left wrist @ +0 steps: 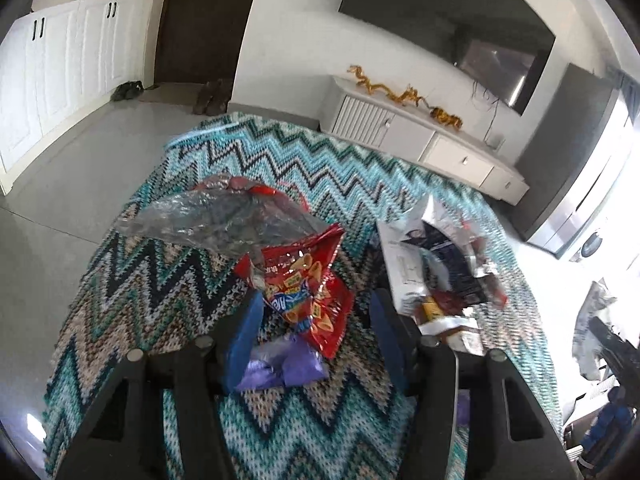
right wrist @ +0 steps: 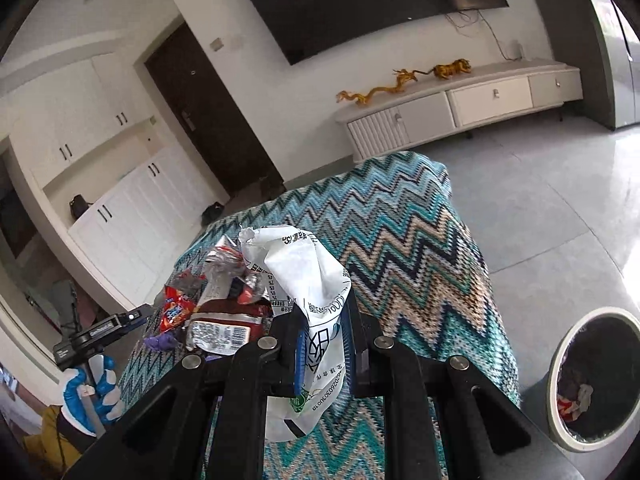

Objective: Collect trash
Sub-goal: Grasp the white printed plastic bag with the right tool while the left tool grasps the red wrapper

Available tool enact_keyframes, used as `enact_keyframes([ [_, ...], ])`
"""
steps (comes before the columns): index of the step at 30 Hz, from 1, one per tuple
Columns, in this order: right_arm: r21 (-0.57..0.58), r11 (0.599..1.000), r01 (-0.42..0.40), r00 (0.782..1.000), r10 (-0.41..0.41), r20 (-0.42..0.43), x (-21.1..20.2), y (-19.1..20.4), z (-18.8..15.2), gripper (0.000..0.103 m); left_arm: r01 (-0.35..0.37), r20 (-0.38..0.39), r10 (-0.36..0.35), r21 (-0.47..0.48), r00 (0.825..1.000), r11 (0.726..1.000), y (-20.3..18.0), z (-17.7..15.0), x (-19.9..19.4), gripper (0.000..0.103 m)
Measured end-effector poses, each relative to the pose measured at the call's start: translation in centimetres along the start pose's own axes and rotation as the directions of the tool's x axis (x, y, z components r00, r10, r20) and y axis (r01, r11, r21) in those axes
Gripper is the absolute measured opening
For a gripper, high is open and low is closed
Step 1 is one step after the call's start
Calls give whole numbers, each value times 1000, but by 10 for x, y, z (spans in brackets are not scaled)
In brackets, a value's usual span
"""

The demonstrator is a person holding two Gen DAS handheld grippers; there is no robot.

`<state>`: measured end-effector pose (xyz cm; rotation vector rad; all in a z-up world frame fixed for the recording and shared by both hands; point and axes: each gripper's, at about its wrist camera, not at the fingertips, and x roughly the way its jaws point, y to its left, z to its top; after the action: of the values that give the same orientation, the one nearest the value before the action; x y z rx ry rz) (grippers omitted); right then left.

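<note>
- A tabletop (left wrist: 360,152) covered by a zigzag-knit cloth in teal, blue and beige is seen from two wrist cameras.
- The left tool (left wrist: 316,312) is held wide open above the cloth; its blue-padded fingers (left wrist: 246,336) stand well apart, and nothing is gripped.
- A red snack bag (left wrist: 308,280) is seen between the left tool's fingers, lying on the cloth, with a crumpled clear plastic wrapper (left wrist: 216,216) just beyond it.
- A purple wrapper (left wrist: 288,368) is seen close in, near the base of the left tool's fingers.
- To the right of the left tool, a heap of mixed wrappers (left wrist: 444,264) is seen on the cloth.
- The right tool (right wrist: 324,340) is closed narrowly on a white printed bag (right wrist: 304,272), which is pinched between its blue pads and rises crumpled beyond the fingertips.
- To the left of the right tool, the same heap of wrappers (right wrist: 224,308) is seen, with the person's gloved left hand (right wrist: 96,388) further left.
- To the lower right of the right tool, a round trash bin (right wrist: 560,360) is seen on the floor, with some litter inside.
</note>
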<state>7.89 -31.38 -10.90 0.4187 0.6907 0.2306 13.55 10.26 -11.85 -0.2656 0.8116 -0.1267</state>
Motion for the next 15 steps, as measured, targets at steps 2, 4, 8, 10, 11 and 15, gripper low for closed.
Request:
enact_keyframes([
  [2,5,1000,5,1000,-5,-4,1,-3,0,15,-17,-4,17,14,1000,1000,-2,3,11,48],
  [4,6,1000,10,1000,-10,-8,2,-6,-1,15,-24,-13,24,27,1000,999,-5,6,20,39],
  [8,11,1000,15,1000,-15,-12,5,-10,-2,15,-50,-48,54,75,997,996,-13,9,39,13],
  [10,13,1000,15,1000,-15,-13,5,-10,-2,15,-54,-67,60,79,996,995,-14,7,46,7],
  [11,12,1000,13,1000,-13,-13,5,-10,-2,15,-58,-63,63,78,996,995,-13,6,45,5],
  [15,6,1000,2,1000,-2,-6,-1,-9,-4,15,-42,-14,43,45,999,998,-8,5,24,5],
])
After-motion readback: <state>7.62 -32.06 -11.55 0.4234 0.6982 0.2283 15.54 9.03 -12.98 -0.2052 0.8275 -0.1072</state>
